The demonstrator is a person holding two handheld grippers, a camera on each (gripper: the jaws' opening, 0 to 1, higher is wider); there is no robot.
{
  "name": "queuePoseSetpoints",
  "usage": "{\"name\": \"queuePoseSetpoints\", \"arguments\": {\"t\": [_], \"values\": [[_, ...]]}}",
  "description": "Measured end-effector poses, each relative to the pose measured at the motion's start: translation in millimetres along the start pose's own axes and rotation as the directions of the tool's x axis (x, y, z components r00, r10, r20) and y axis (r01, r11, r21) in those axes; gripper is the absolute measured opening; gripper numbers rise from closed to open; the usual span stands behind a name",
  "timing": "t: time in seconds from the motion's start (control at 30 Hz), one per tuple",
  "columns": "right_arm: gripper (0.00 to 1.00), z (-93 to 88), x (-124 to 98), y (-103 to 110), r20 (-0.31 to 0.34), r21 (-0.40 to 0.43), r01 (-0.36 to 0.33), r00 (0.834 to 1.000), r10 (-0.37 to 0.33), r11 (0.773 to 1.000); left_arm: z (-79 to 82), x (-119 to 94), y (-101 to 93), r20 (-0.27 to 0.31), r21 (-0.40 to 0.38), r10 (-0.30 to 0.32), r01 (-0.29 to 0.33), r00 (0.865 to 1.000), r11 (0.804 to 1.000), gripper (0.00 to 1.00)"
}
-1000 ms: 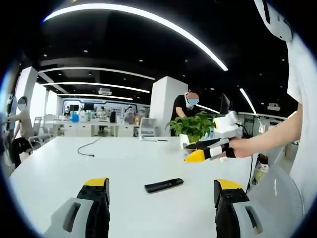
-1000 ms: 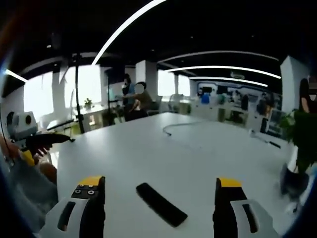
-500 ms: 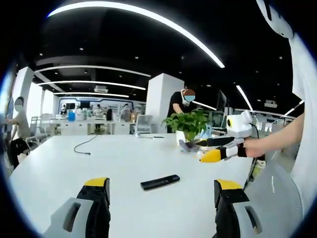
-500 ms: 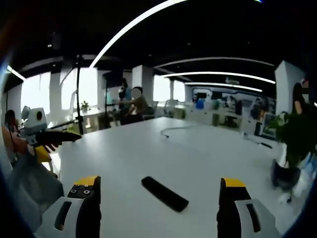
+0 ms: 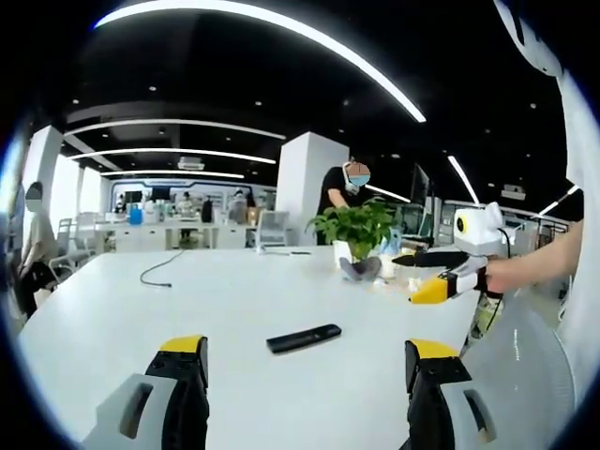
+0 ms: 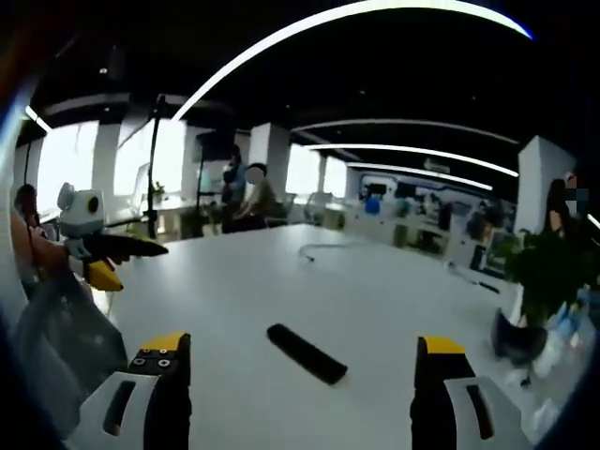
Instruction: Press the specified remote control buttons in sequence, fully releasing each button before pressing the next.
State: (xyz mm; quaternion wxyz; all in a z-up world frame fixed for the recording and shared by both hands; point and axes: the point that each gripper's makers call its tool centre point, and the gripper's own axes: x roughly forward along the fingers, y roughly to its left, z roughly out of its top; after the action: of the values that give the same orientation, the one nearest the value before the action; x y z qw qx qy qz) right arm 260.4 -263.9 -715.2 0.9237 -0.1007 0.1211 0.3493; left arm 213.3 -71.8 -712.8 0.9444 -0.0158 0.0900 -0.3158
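Left gripper view: one black remote control [image 5: 303, 338] flat on the white table [image 5: 112, 319].
Left gripper [image 5: 298, 375]: jaws wide apart, above the table, short of the remote.
Right gripper [image 6: 302, 375]: jaws apart, clear of the remote.
Potted plant [image 5: 358, 232]: one, beyond the remote.
Cable [image 5: 156, 272]: seemingly one, far side.

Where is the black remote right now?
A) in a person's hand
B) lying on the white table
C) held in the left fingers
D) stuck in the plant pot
B: the remote lies flat on the white table, ahead of both open grippers, and nothing touches it.
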Motion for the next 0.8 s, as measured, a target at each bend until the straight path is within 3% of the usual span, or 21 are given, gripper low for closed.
{"name": "queuePoseSetpoints", "arguments": {"t": [0.27, 0.43, 0.6, 0.8], "values": [[0.99, -5.5, -34, -12, 0.039, 0.076, 0.081, 0.996, -0.084, 0.994, 1.2, -2, 5.6, 0.006, 0.005, 0.036, -0.036, 0.999, 0.999, 0.90], [0.99, -9.7, -48, -16, 0.035, 0.064, 0.124, 0.991, -0.126, 0.990, 5.6, -3, 6.8, 0.029, 0.000, 0.046, -0.046, 0.999, 0.999, 0.91], [0.99, -11.2, -54, -18, 0.066, 0.119, 0.149, 0.985, -0.157, 0.982, 4.9, -3, 7.9, 0.024, 0.009, 0.054, -0.054, 0.998, 0.998, 0.91], [0.95, -14.3, -52, -15, 0.064, 0.104, 0.151, 0.985, -0.158, 0.983, 6.3, -5, 11.3, 0.034, 0.007, 0.071, -0.072, 0.997, 0.997, 0.92]]}}
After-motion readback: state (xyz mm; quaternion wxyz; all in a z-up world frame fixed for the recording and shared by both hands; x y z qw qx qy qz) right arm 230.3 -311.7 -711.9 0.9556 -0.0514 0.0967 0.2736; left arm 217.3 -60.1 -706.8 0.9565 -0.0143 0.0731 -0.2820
